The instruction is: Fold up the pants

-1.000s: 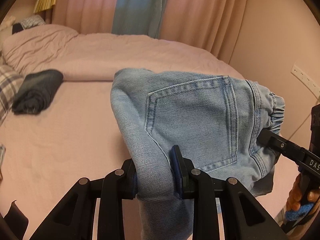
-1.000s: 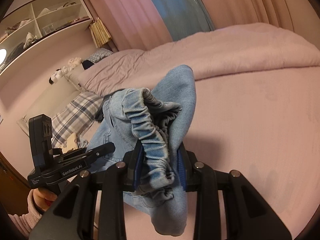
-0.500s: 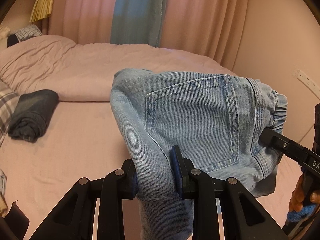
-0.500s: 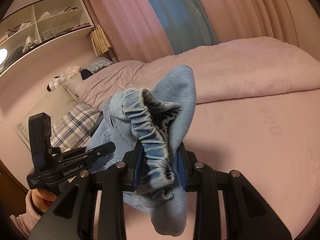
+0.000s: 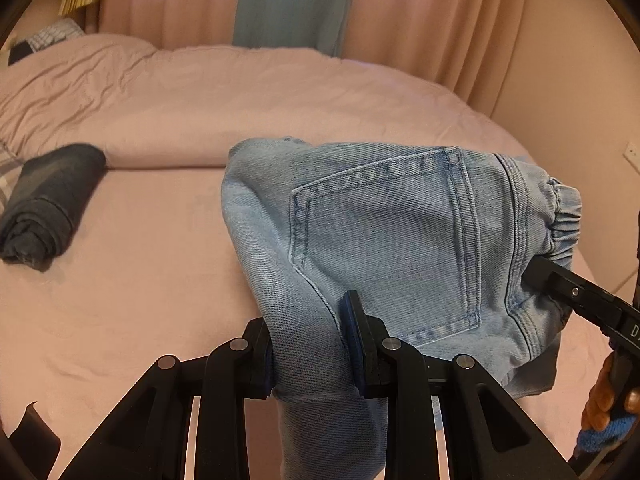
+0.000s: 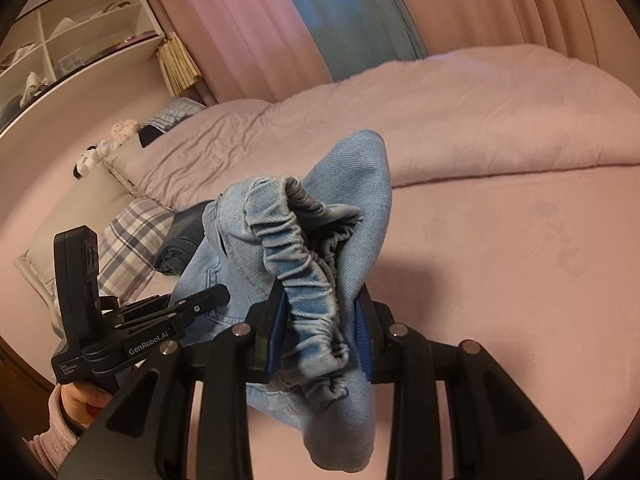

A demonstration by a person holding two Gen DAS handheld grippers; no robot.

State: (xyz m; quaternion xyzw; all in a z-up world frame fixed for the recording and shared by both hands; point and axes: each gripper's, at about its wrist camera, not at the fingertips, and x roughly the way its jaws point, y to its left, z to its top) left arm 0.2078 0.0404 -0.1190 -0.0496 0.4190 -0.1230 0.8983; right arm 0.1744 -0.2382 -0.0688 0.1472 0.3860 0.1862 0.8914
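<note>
The light blue denim pants (image 5: 392, 240) hang folded in the air above the pink bed, back pocket facing the left wrist camera. My left gripper (image 5: 312, 344) is shut on the folded leg side of the pants. My right gripper (image 6: 320, 332) is shut on the elastic waistband (image 6: 304, 264) end. The right gripper also shows at the right edge of the left wrist view (image 5: 576, 300), and the left gripper at the lower left of the right wrist view (image 6: 200, 304). The pants (image 6: 352, 200) are held off the bed between both grippers.
A rolled dark denim garment (image 5: 48, 204) lies on the pink bed sheet (image 5: 140, 272) at the left. A folded pink duvet (image 5: 240, 100) lies across the far side. A plaid pillow (image 6: 128, 244), shelves (image 6: 60, 52) and curtains (image 5: 400, 20) stand around the bed.
Both grippers still hold the pants the same way. The cameras have shifted slightly over the bed; the rolled dark garment sits a little lower and further left in the left wrist view.
</note>
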